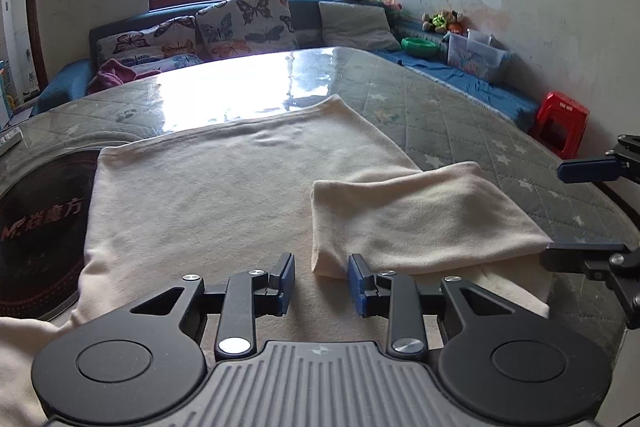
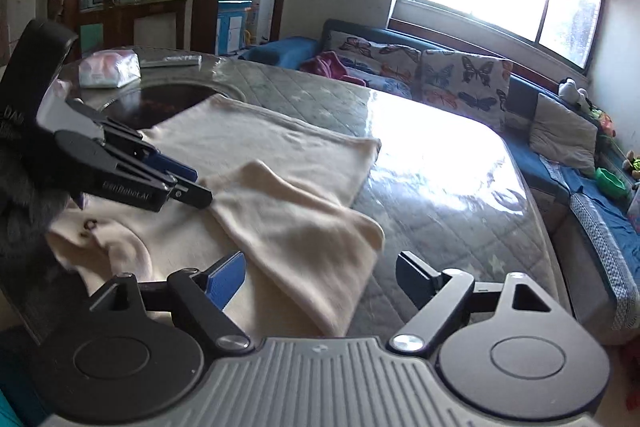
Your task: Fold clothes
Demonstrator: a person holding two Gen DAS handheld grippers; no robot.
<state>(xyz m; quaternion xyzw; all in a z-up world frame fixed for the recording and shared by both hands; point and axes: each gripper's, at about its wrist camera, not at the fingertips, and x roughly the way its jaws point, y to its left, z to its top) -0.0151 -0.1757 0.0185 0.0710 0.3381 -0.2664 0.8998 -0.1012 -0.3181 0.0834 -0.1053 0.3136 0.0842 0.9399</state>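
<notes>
A cream garment (image 1: 200,195) lies spread flat on the table, with one side folded over into a thick flap (image 1: 420,219). My left gripper (image 1: 322,283) hovers low over the garment's near edge, beside the flap's left corner. Its blue pads (image 1: 356,285) stand a little apart with nothing between them. My right gripper (image 1: 576,215) shows at the right edge, past the flap's right corner. In the right wrist view my right gripper (image 2: 322,277) stands wide open just above the flap (image 2: 304,227), which the pads do not touch. The left gripper (image 2: 192,183) comes in from the left over the garment (image 2: 260,135).
The table (image 1: 460,115) has a quilted grey cover under a glossy sheet and a dark round hob (image 1: 40,227) at its left. A tissue pack (image 2: 108,69) and a remote (image 2: 170,61) lie at the far corner. A sofa with butterfly cushions (image 1: 244,19) and a red stool (image 1: 560,127) stand beyond.
</notes>
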